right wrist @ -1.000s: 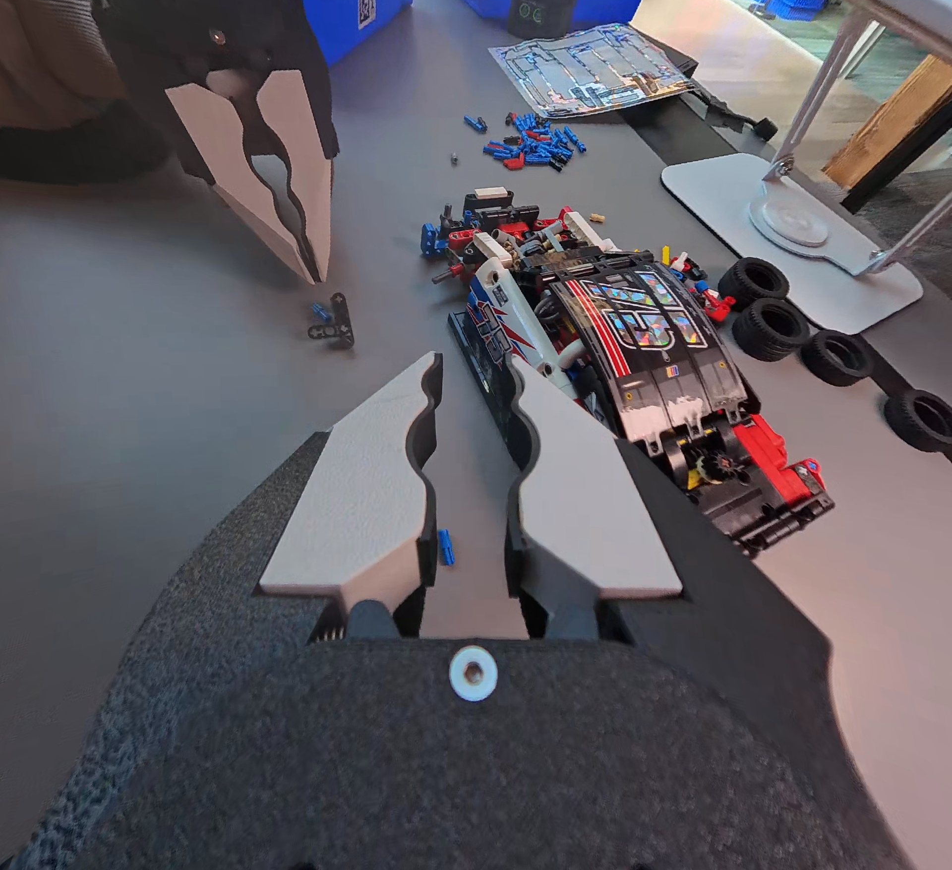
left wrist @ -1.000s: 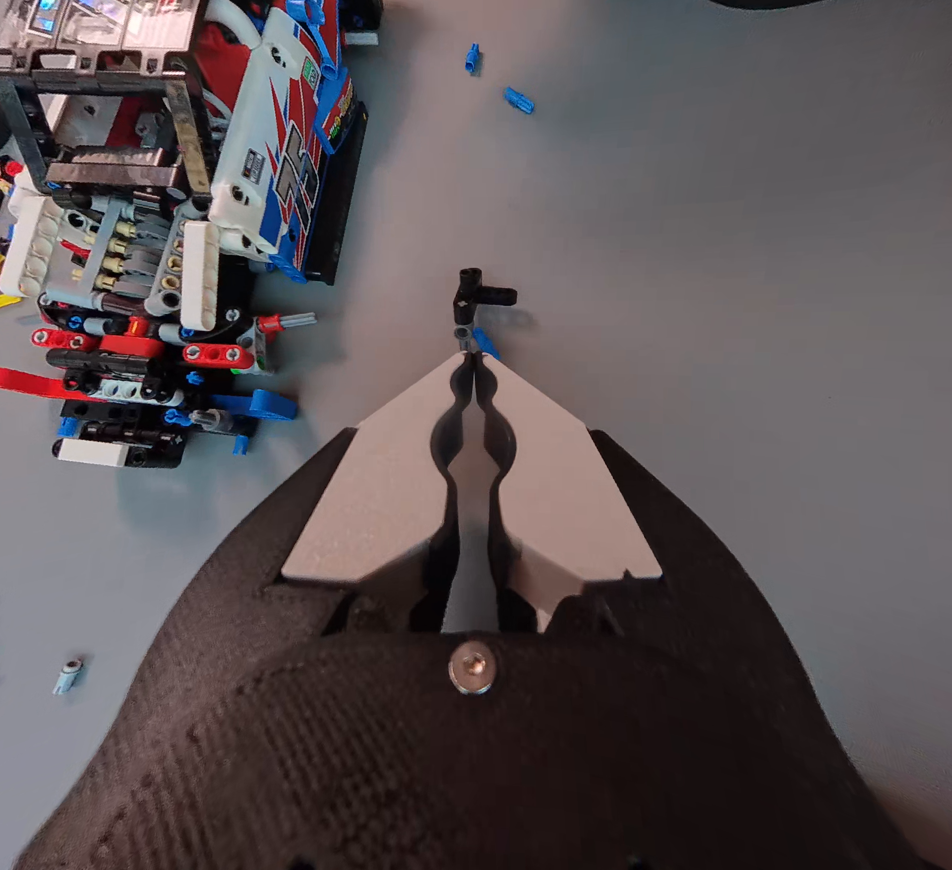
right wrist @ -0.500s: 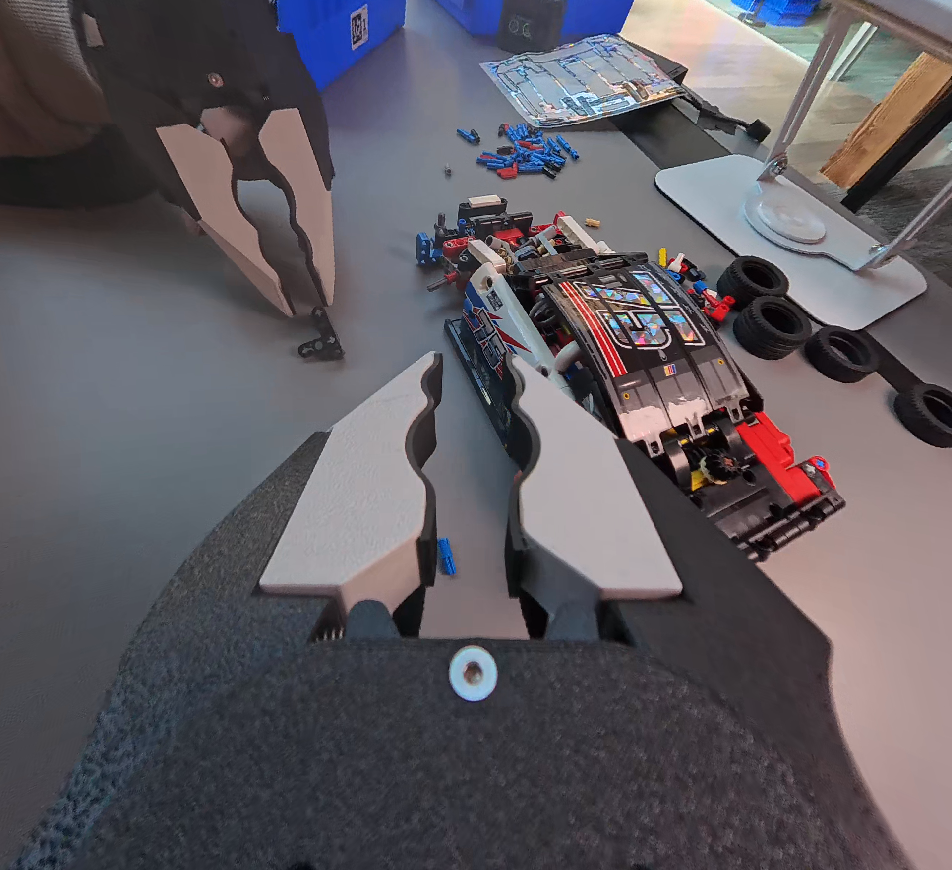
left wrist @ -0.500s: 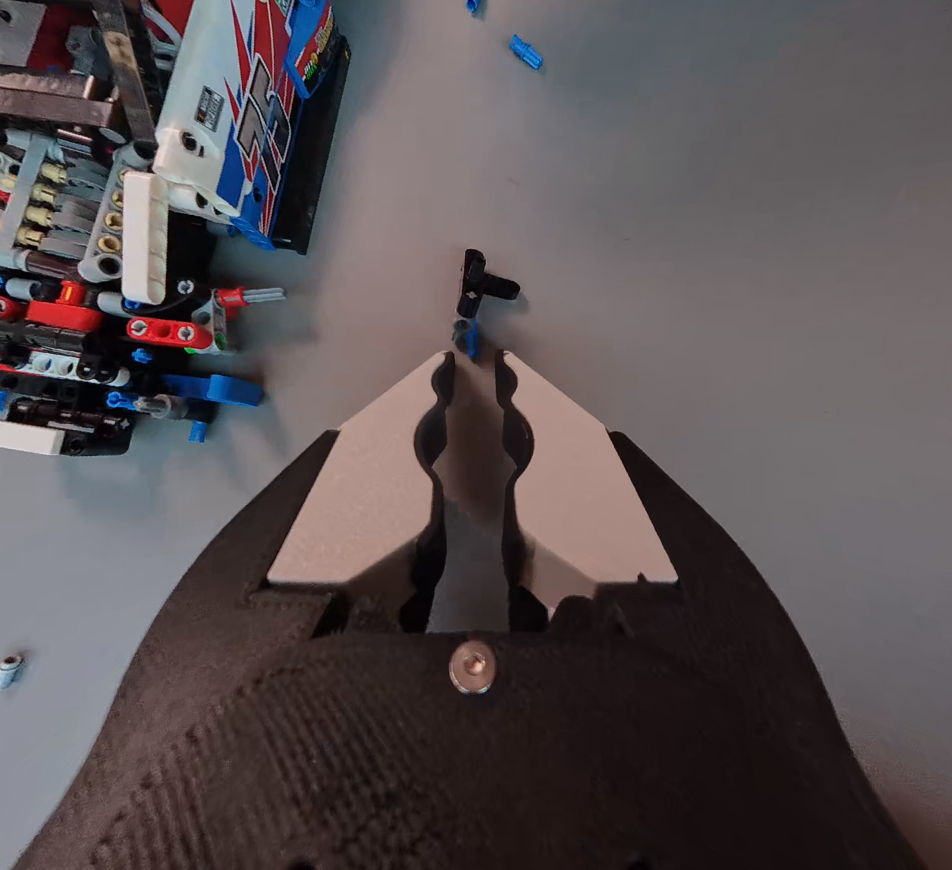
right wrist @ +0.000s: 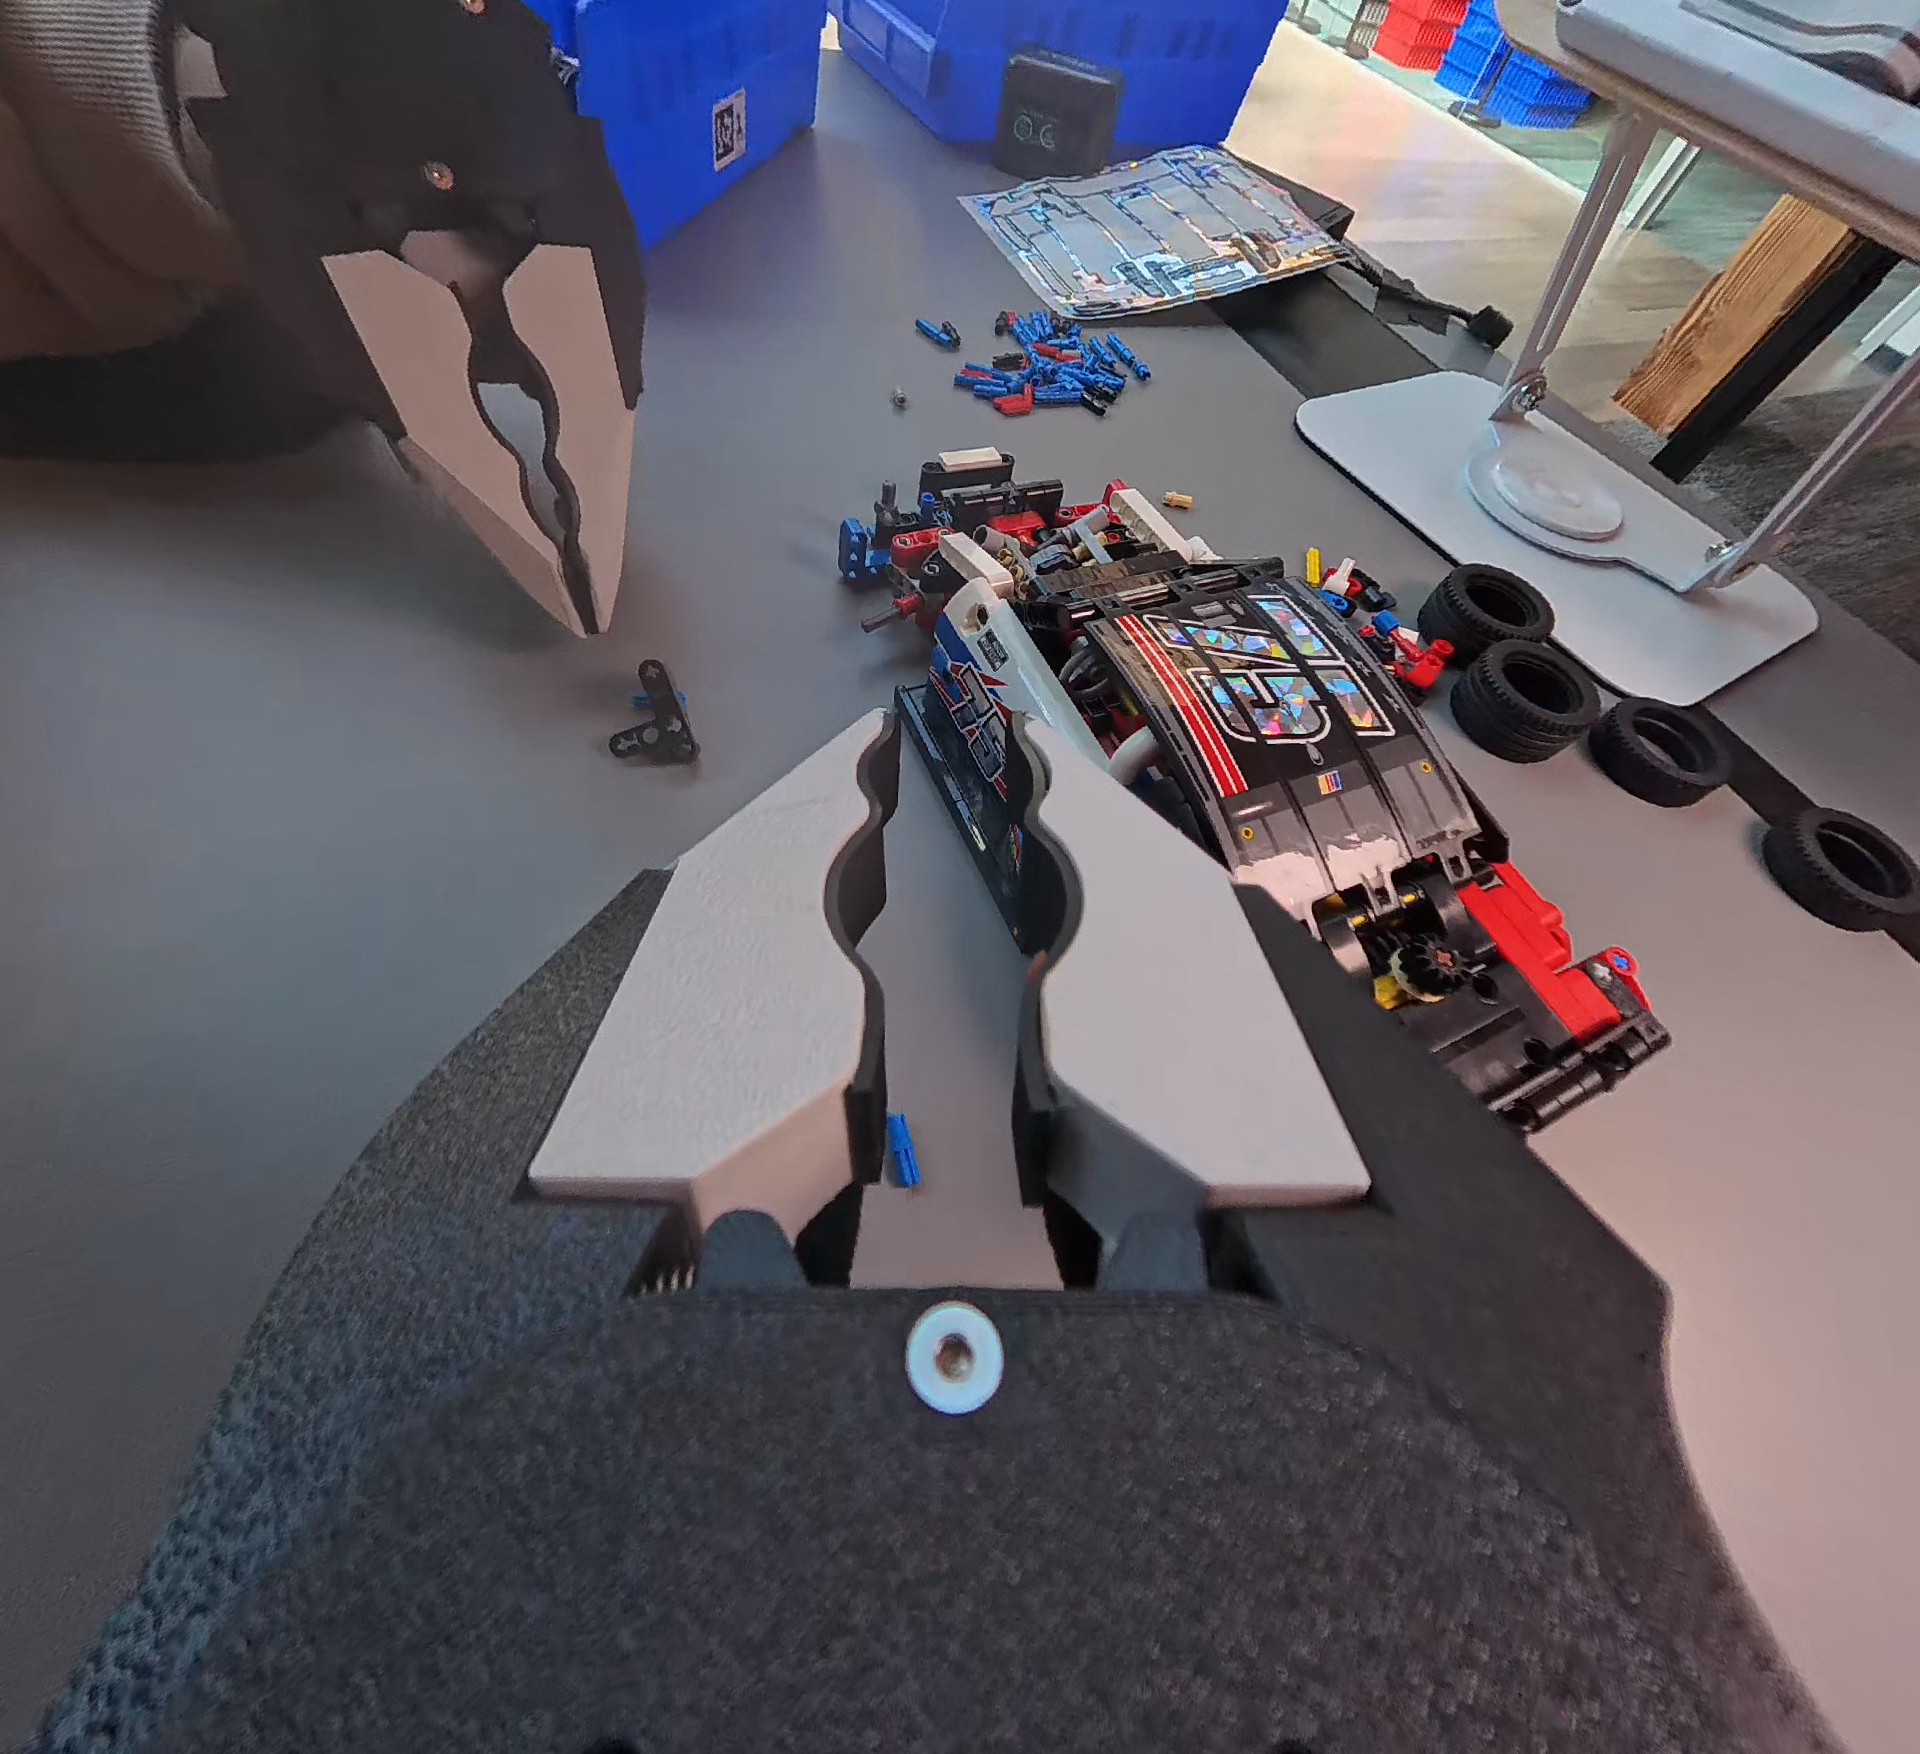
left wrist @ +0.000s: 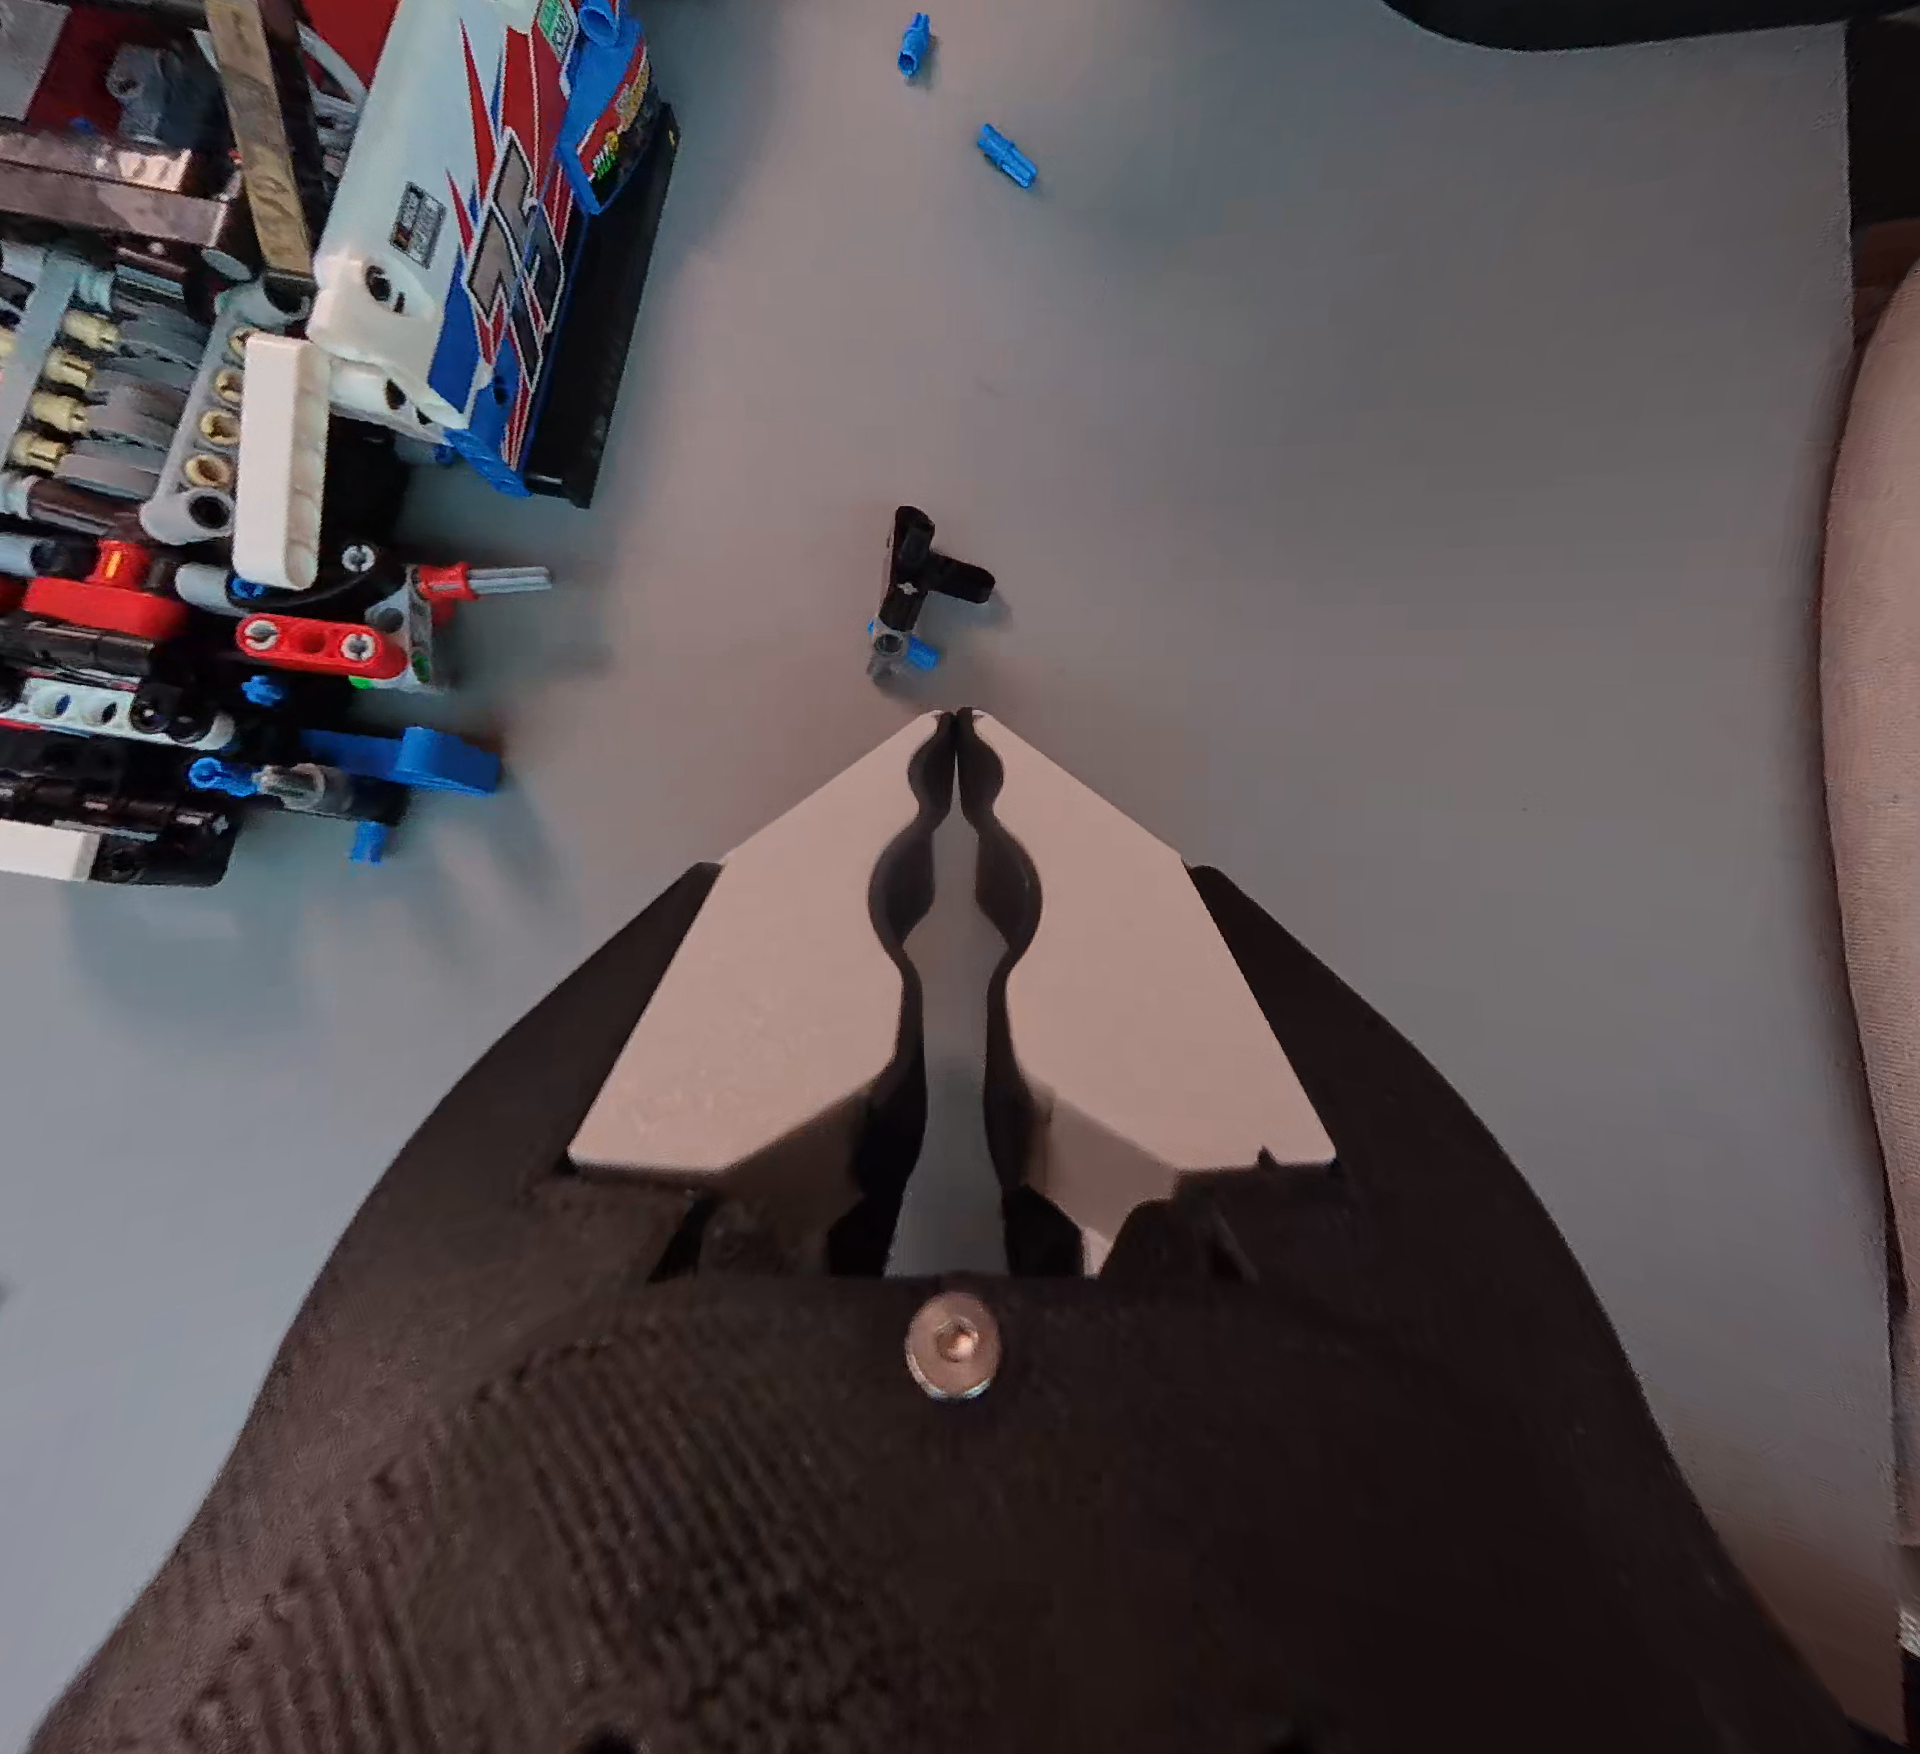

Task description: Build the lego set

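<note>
Beside the lego car [left wrist: 488, 250], black connector piece [left wrist: 920, 587].

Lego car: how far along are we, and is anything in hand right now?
Mostly built: the lego car has its stickered body panels on. Nothing is in hand: the left gripper is shut empty just short of the small black piece on the table; the right gripper is open. Left: that piece, four loose tyres, the pin pile.

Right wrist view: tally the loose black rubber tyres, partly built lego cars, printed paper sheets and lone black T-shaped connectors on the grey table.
Loose black rubber tyres: 4
Partly built red, white and black lego car: 1
Printed paper sheet: 1
Black T-shaped connector with a blue pin: 1
Total: 7
</note>
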{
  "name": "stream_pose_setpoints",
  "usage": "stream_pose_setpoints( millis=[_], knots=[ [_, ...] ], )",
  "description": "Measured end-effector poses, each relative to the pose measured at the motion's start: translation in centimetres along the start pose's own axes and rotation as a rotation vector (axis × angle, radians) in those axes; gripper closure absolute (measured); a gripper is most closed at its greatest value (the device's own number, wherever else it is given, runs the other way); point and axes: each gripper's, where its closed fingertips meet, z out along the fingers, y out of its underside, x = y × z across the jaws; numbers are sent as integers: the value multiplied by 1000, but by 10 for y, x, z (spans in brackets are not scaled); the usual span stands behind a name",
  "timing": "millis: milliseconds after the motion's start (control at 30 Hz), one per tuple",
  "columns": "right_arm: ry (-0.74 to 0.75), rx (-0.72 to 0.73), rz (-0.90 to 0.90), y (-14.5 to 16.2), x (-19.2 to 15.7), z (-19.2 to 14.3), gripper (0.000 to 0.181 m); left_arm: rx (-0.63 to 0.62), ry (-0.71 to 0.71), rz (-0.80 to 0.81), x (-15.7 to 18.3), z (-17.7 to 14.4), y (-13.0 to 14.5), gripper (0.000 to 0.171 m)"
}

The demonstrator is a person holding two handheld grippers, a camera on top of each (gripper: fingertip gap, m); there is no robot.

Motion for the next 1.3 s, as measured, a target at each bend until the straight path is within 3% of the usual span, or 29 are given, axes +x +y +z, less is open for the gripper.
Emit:
stream_pose_setpoints(
  millis=[333, 733, 1167, 1300],
  knots=[
    [6, -10, -24, 1, -3, 2, 166, -26, -98, -40, -6, 22, -5, 142],
    [-17, -35, -40, 6, -10, 8, 167, 17, -116, 8, -9, 32, -17, 154],
    [-32, -58, -63, 11, -16, 11, 168, -39, -126, 83, -10, 17, -2, 169],
    [-12, -46, -63, 7, -11, 8, 168, 119, -77, 77, -3, 9, -32, 169]
  ],
)
